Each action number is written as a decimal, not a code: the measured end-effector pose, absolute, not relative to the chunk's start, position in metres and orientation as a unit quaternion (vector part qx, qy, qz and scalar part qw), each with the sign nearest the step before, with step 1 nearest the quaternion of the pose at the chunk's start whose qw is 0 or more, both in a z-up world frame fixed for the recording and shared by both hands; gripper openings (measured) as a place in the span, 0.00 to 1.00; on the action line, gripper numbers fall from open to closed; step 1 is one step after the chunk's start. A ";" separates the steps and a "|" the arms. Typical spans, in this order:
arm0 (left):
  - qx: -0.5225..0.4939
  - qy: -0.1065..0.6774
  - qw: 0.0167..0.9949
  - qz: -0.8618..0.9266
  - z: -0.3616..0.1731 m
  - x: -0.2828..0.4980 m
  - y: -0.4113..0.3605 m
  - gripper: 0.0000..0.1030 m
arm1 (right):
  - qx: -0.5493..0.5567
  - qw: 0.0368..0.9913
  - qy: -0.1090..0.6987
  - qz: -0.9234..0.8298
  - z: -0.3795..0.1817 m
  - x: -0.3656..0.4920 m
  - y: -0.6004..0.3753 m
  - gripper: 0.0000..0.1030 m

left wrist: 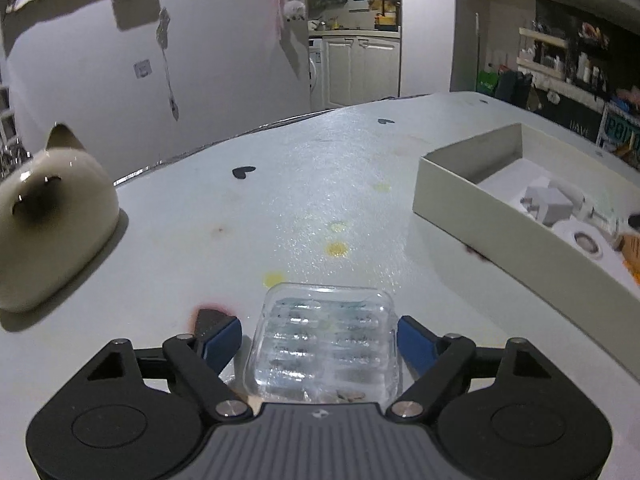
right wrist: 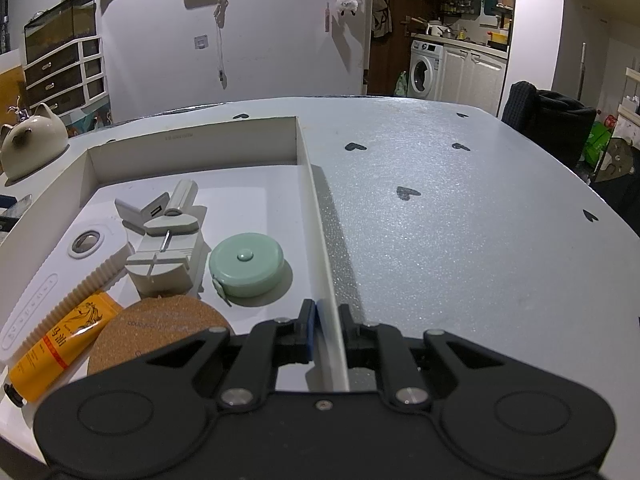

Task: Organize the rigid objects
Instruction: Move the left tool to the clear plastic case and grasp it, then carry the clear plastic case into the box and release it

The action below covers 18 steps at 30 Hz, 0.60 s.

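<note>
**Clear plastic case between the left gripper's pads, box wall pinched by the right**

Clear plastic case [left wrist: 326, 338]: ribbed, transparent, lying flat on the pale surface [left wrist: 280, 208] directly in front of the left wrist camera. It sits between the blue pads of the left gripper [left wrist: 320, 338]. The right-hand pad looks to be touching the case's edge; the left-hand pad [left wrist: 222, 340] stands just clear of it. The jaws are partly open and not clamped.

Shallow cardboard box [right wrist: 312, 184]: open-topped, resting on the same surface, to the right of the case in the left wrist view. The right gripper [right wrist: 326, 328] is closed narrowly on the box's right-hand wall, one finger inside, one outside.

Box contents, right wrist view:
- mint-green tape measure [right wrist: 246, 264], round, near the right wall
- cork disc [right wrist: 160, 332], beside the tape measure, nearest the camera
- orange tube [right wrist: 60, 352], lying partly against the disc
- grey block tool [right wrist: 166, 252] with a pin
- white USB plug [right wrist: 140, 210] behind it

Cat-shaped ceramic pot [left wrist: 52, 224]: cream, on the surface well left of the case.

Black heart marks [right wrist: 408, 193]: scattered across the surface.
</note>
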<state>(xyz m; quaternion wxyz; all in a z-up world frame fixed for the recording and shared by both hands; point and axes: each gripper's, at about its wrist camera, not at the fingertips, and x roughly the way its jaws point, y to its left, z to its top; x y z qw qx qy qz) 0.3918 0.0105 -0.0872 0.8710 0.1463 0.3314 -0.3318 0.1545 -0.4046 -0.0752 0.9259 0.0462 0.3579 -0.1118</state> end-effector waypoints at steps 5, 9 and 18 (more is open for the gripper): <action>0.140 0.334 0.876 -0.320 -0.084 0.389 0.008 0.73 | 0.047 0.926 0.357 -0.111 -0.075 0.154 -0.404 0.13; 0.145 0.318 0.889 -0.295 -0.080 0.381 0.005 0.73 | 0.046 0.926 0.358 -0.111 -0.075 0.154 -0.405 0.13; 0.107 0.274 0.903 -0.313 -0.029 0.351 -0.025 0.73 | 0.045 0.927 0.356 -0.109 -0.075 0.154 -0.404 0.12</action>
